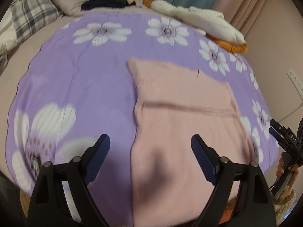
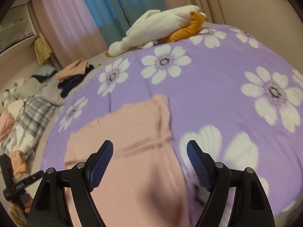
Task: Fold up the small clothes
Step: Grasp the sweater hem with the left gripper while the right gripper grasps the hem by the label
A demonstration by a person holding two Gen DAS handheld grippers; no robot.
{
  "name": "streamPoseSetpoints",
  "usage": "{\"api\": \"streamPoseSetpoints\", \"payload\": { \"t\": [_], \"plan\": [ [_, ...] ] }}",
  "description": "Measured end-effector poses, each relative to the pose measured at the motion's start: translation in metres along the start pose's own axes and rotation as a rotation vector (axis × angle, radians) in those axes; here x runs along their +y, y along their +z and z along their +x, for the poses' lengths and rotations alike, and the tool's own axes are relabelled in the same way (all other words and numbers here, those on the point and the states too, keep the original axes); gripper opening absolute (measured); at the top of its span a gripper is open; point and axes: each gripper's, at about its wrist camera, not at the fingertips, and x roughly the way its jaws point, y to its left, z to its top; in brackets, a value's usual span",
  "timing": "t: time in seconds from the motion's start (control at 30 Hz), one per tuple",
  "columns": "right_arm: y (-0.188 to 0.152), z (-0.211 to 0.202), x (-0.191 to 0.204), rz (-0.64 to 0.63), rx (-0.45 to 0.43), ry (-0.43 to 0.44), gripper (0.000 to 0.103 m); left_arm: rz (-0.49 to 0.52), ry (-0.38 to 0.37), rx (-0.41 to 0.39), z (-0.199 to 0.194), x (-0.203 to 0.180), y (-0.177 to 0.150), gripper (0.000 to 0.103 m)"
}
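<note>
One pink garment [image 1: 181, 113] lies on floral bedspread [image 1: 85, 71].

Both wrist cams hover close over the purple flower-print bedspread [image 1: 85, 79] [image 2: 217, 87], left one facing the headboard, right angled toward the curtains, sharing the flat pink knit garment [image 1: 180, 113] [image 2: 132, 151].

Pink garment [image 1: 181, 117]: soft matt knit cloth, faint fine ribbing, stitched band across. Purple floral sheet [image 1: 85, 71]: thin smooth woven cloth, matt, printed white flowers, light creases. Left gripper [image 1: 150, 149]: matt black plastic arms, dull metal pivot pins; fingers [image 1: 100, 151] faced with blue ridged rubbery pads. Right gripper [image 2: 149, 155]: same finish. Plush toy [image 2: 157, 28]: white fleecy pile, orange parts looked velvety. Plaid bedding [image 1: 32, 17]: matt woven cloth, rumpled. Curtains [image 2: 62, 19]: smooth pleated fabric.
</note>
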Motion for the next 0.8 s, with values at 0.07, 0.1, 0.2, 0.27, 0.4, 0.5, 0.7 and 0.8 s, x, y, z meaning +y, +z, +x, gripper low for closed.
{"api": "streamPoseSetpoints", "payload": {
  "t": [0.07,0.1,0.2,0.27,0.4,0.5,0.7,0.8],
  "plan": [
    [-0.019,-0.005,-0.008,0.0,0.036,-0.018,0.08,0.016,0.002,0.035,0.0,0.003,-0.018,0.087],
    [-0.026,-0.007,-0.011,0.006,0.051,-0.026,0.08,0.022,0.001,0.05,0.001,0.004,-0.028,0.086],
    [-0.051,-0.012,-0.019,0.026,0.096,-0.03,0.08,0.028,-0.008,0.081,0.003,0.006,-0.05,0.086],
    [-0.068,-0.017,-0.023,0.038,0.12,-0.047,0.08,0.011,-0.034,0.1,0.004,0.007,-0.062,0.086],
    [-0.092,-0.023,-0.025,0.064,0.166,-0.048,0.08,-0.013,-0.053,0.136,0.007,0.008,-0.08,0.081],
    [-0.107,-0.026,-0.024,0.062,0.203,-0.036,0.077,-0.023,-0.059,0.153,0.009,0.007,-0.091,0.079],
    [-0.128,-0.018,-0.007,0.019,0.278,-0.002,0.066,0.004,-0.063,0.164,0.01,0.001,-0.101,0.077],
    [-0.137,-0.012,0.0,-0.004,0.32,-0.001,0.065,-0.017,-0.075,0.171,0.01,0.004,-0.104,0.076]
  ]
}}
